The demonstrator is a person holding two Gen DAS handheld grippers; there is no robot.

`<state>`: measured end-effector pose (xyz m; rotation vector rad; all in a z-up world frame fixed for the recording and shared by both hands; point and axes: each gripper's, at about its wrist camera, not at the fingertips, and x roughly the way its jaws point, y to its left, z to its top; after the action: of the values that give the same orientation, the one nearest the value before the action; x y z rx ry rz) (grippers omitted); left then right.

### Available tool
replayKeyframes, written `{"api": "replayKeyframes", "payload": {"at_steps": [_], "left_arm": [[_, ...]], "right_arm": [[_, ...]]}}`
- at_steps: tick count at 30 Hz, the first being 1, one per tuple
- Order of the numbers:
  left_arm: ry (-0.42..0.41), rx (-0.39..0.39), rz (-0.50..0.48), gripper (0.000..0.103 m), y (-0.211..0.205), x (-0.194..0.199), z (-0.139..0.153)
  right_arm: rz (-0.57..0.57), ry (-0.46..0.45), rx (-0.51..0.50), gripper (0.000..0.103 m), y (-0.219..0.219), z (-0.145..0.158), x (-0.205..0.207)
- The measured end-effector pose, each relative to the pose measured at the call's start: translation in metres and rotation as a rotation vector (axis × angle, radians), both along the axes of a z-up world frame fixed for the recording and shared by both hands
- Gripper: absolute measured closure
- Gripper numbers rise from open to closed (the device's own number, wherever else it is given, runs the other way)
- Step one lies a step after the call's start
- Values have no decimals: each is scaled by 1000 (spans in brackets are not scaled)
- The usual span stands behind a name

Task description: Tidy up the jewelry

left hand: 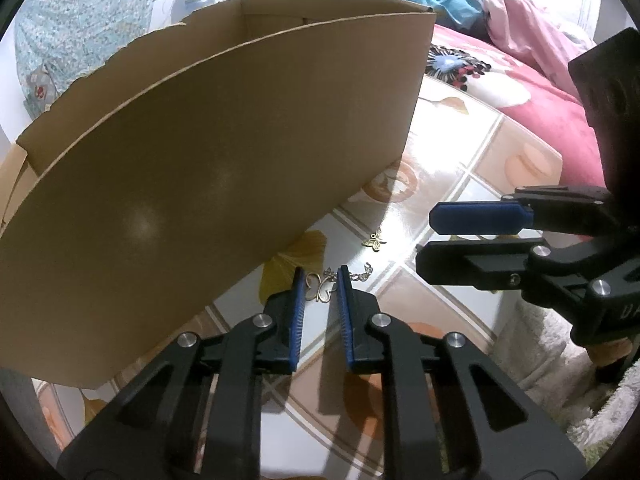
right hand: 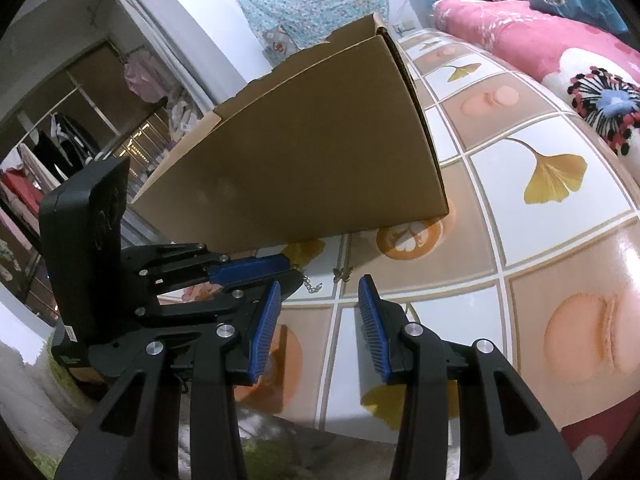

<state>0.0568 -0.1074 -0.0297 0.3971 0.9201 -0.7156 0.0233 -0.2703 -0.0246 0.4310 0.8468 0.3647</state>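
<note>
The left gripper (left hand: 320,280) pointed steeply down at the tiled worktop (left hand: 472,152), its jaws narrowly apart around a butterfly pendant (left hand: 319,288) lying flat there, pads not visibly pressing it. A short chain (left hand: 360,274) ran from the pendant toward the right, its long axis roughly across the jaws. A second, smaller butterfly charm (left hand: 374,241) lay just beyond, apart from the first. The right gripper (right hand: 318,296) hovered near, jaws apart and empty. A cardboard box (left hand: 208,160) stood close behind the jewelry.
</note>
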Motion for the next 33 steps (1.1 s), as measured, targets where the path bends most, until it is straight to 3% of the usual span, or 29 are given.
{"api": "replayKeyframes", "payload": {"at_steps": [12,13,19,25,29,33], "left_arm": [[11,-20,20,93,12,-9,0],[7,-27,23,103,14,-10,0],[18,-44,38,103,23,-13,1],[32,-64,55,103,32,-15,0],[27,-67,54,103,36,-16,-1],[34,-83,63,103,39,-15,-2]], "right_arm": [[3,-18,-13,63,4,7,-4],[4,-19,-13,63,5,7,-4],[23,-21,-37,63,11,9,-5],[84,-56,-140,63,26,16,-1],[170,-81,-229,79,40,15,8],[267,-90,-322,83,54,10,18]]}}
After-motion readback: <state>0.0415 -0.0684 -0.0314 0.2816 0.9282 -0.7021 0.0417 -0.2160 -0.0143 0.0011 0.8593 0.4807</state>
